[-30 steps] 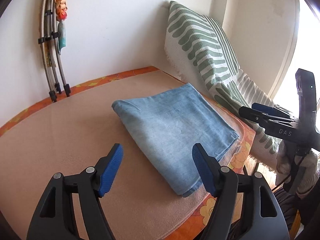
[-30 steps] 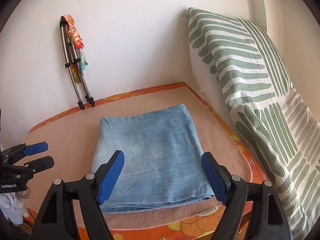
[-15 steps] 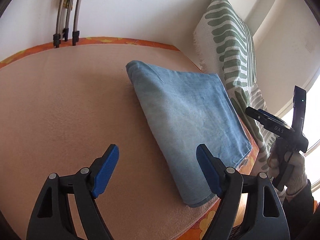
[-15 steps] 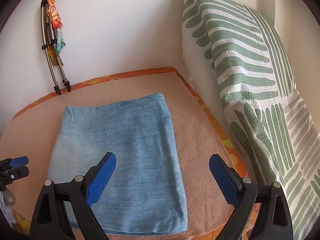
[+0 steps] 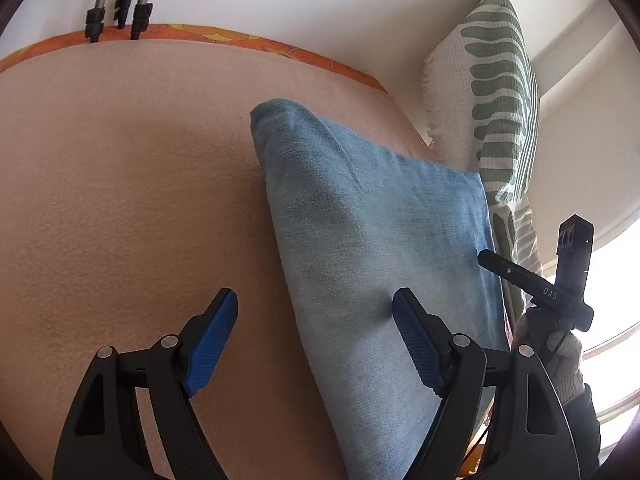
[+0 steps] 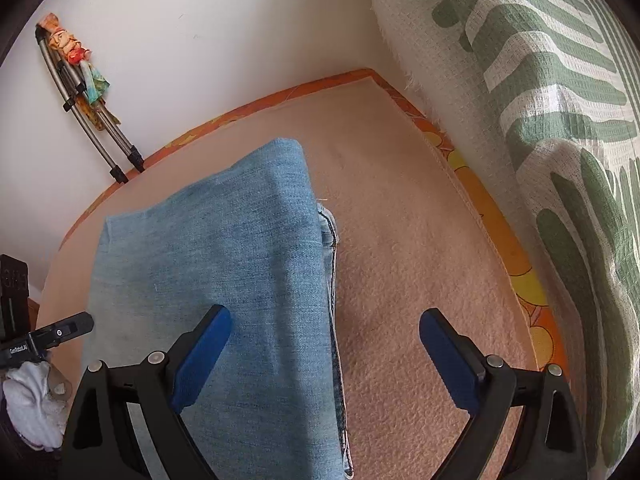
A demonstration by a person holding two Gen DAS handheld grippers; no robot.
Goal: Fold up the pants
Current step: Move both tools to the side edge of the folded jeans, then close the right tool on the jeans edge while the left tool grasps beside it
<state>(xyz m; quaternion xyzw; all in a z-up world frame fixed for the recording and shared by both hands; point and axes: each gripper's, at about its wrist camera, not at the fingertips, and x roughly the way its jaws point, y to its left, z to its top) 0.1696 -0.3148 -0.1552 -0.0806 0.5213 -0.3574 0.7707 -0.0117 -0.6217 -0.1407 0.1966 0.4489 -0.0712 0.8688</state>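
Note:
The light blue denim pants (image 5: 372,248) lie folded into a thick rectangle on a peach blanket (image 5: 120,200). In the left wrist view my left gripper (image 5: 315,300) is open and straddles the pants' near-left folded edge, one pad over denim and one over blanket, gripping nothing. In the right wrist view my right gripper (image 6: 326,316) is open wide across the right edge of the pants (image 6: 224,272), where stacked layers and a seam show. Nothing is pinched. Each view catches a finger (image 5: 516,274) of the other gripper at its side, such as the left one's finger (image 6: 60,330).
A green-and-white patterned pillow (image 6: 540,128) leans on the wall just right of the pants. Metal tripod legs (image 6: 100,136) with a coloured cloth stand against the far wall. Orange floral bedding (image 6: 516,264) edges the blanket. A white-gloved hand (image 5: 560,360) holds the right gripper.
Both grippers have come down and closer to the pants, which now fill more of each view. The left view has rolled. Both sets of jaws stand wider, the right most clearly.

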